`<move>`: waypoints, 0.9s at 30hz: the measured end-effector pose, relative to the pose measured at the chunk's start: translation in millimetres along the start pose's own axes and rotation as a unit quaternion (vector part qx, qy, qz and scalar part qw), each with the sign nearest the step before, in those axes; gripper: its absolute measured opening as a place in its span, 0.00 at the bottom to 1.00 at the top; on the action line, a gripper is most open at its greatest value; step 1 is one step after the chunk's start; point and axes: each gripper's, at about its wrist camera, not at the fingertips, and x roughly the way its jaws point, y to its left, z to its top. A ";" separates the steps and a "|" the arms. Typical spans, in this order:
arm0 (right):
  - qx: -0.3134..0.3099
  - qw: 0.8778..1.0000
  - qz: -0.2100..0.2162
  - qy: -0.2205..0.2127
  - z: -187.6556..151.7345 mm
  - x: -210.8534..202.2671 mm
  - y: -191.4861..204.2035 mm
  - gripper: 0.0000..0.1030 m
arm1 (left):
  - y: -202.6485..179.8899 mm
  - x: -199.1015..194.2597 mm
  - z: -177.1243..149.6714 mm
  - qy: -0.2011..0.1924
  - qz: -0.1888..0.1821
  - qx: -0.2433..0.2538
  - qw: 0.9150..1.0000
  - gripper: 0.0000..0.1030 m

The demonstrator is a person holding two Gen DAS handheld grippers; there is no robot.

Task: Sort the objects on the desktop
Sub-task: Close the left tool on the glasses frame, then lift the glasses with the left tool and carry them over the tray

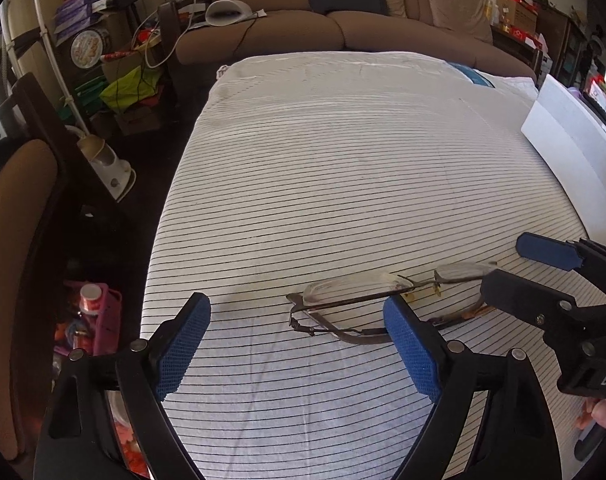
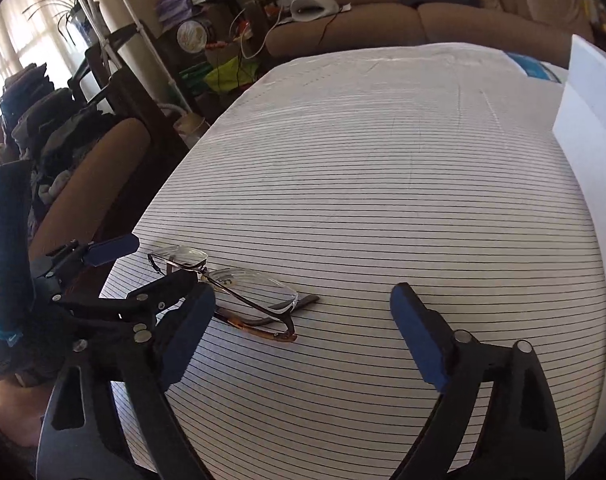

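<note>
both our grippers, left and right, stand wide and empty near the glasses; we should pinch the frame, sparing the lenses.

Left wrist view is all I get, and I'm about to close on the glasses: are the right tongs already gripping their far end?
Observer: No. The right tongs stand open; the glasses lie just past their left finger, unpinched.
Operator: What does my own right finger hide?
Observer: A mottled brown temple arm, lying flat on the striped cloth.
</note>
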 end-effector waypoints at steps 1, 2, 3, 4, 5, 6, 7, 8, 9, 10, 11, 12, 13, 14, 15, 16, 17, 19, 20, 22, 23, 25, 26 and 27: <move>-0.004 1.000 0.000 0.001 0.3 0.0 0.6 0.64 | -0.4 0.1 0.4 -0.001 -0.005 -0.002 1.000 0.82; -0.009 1.000 -0.005 0.003 0.3 0.1 1.6 0.56 | -1.3 0.6 0.8 0.000 -0.010 -0.003 1.000 0.75; -0.016 1.000 -0.012 0.004 0.5 -0.1 2.9 0.53 | -2.6 0.7 1.2 0.000 -0.015 -0.002 1.000 0.70; -0.022 1.000 -0.016 0.004 0.2 -0.4 3.9 0.45 | -4.6 -0.2 1.7 -0.002 -0.020 0.001 1.000 0.65; -0.025 1.000 -0.014 0.003 -0.4 -0.6 4.1 0.41 | -7.1 -0.6 2.4 -0.003 -0.028 0.005 1.000 0.57; -0.027 1.000 -0.012 0.001 -0.8 -0.9 4.1 0.38 | -9.9 -1.1 3.0 -0.003 -0.033 0.010 0.999 0.52; -0.028 1.000 -0.007 0.001 -1.1 -0.9 4.0 0.34 | -12.3 -1.3 3.5 -0.002 -0.039 0.013 0.999 0.51; -0.030 1.000 -0.002 0.002 -1.1 -0.6 4.2 0.27 | -14.4 -1.5 4.3 0.000 -0.042 0.016 0.999 0.50; -0.032 0.999 0.000 0.003 -0.8 -0.2 4.7 0.24 | -16.0 -1.7 4.9 0.001 -0.042 0.018 0.999 0.48; -0.035 0.999 0.000 0.005 -0.5 0.4 5.8 0.21 | -16.4 -1.4 5.5 0.002 -0.041 0.018 0.999 0.48; -0.037 0.999 -0.001 0.006 -0.3 0.6 6.5 0.21 | -15.7 -1.4 6.0 0.003 -0.044 0.015 0.999 0.48; -0.037 0.999 0.001 0.006 -0.2 0.5 6.0 0.21 | -13.9 -2.2 6.0 0.003 -0.049 0.011 0.999 0.47; -0.036 0.999 0.003 0.006 -0.6 0.2 4.7 0.20 | -12.3 -3.6 5.3 0.002 -0.056 0.006 0.998 0.45; -0.036 0.999 0.003 0.006 -1.0 -0.6 3.0 0.20 | -11.0 -5.4 4.2 0.002 -0.061 0.001 0.998 0.41; -0.033 0.999 0.004 0.004 -1.5 -2.7 1.1 0.20 | -10.3 -8.0 3.2 0.001 -0.067 -0.004 0.998 0.39; -0.031 0.999 0.005 0.000 -1.8 -6.1 -0.8 0.19 | -10.7 -12.0 2.0 -0.002 -0.070 -0.008 0.997 0.39; -0.031 0.999 0.007 -0.004 -1.9 -10.3 -2.3 0.19 | -11.6 -17.3 0.6 -0.006 -0.073 -0.011 0.997 0.39; -0.034 0.999 0.011 -0.011 -0.9 -20.6 -2.9 0.19 | -12.6 -30.2 -1.6 -0.018 -0.083 -0.024 0.996 0.39; -0.038 0.999 0.011 -0.018 0.0 -27.7 -1.9 0.19 | -13.0 -36.8 -2.4 -0.024 -0.088 -0.030 0.995 0.39; -0.051 0.998 0.012 -0.033 1.7 -45.1 1.1 0.19 | -14.5 -51.9 -3.4 -0.036 -0.094 -0.042 0.994 0.39; -0.059 0.997 0.013 -0.038 2.2 -53.8 2.5 0.19 | -15.6 -60.6 -3.7 -0.042 -0.098 -0.049 0.993 0.39; -0.070 0.996 0.019 -0.050 2.8 -74.6 4.6 0.19 | -19.7 -80.2 -2.5 -0.056 -0.108 -0.060 0.991 0.39; -0.077 0.995 0.022 -0.058 3.6 -87.3 5.7 0.19 | -23.5 -90.5 -0.5 -0.062 -0.113 -0.063 0.990 0.39; -0.083 0.994 0.025 -0.067 4.9 -101.0 6.1 0.19 | -28.2 -100.6 2.4 -0.068 -0.118 -0.065 0.989 0.39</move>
